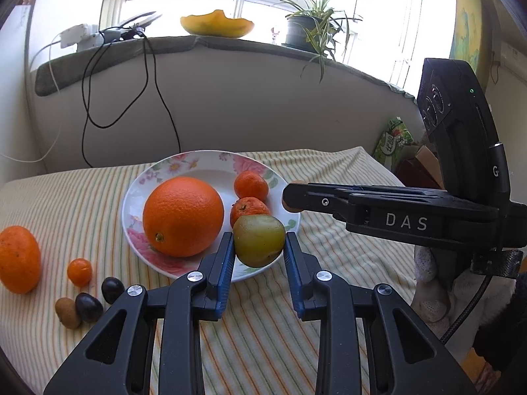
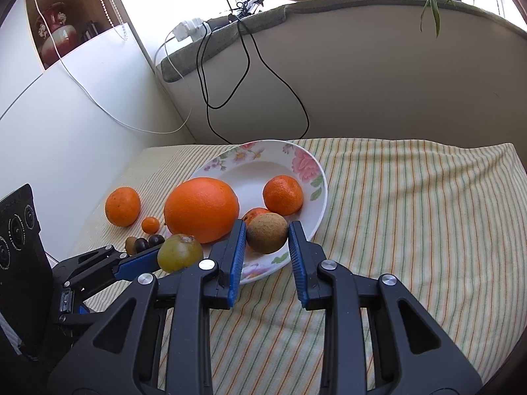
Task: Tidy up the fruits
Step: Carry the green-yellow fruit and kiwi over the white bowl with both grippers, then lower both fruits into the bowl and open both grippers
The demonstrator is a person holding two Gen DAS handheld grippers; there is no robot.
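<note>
Between the blue pads of my left gripper (image 1: 258,247) sits a greenish-yellow fruit (image 1: 259,241), clasped on both sides and poised over the near rim of the flowered plate (image 1: 210,161). My right gripper (image 2: 267,238) likewise clamps a brown kiwi (image 2: 266,232) over the plate's near right rim. Both pieces seem to be on their way into the plate, where the big orange (image 1: 183,216) and two mandarins (image 1: 251,185) already lie.

To do this well, I judge I should lower each fruit into the free white part of the plate, well inside the rim, and loosen the pads only once it rests, since round fruit may roll off the sloped edge onto the striped cloth (image 1: 82,204). The big orange crowds the left half, so the back middle looks the safer landing place.

My left gripper points forward and slightly down from the near edge of the cloth; the right reaches in level from the right side, its fingers edge-on in the left view. Near the left edge of the cloth one mandarin (image 1: 18,258), a tiny orange fruit (image 1: 79,272) and three small dark and brown fruits (image 1: 88,306) wait unsorted.
</note>
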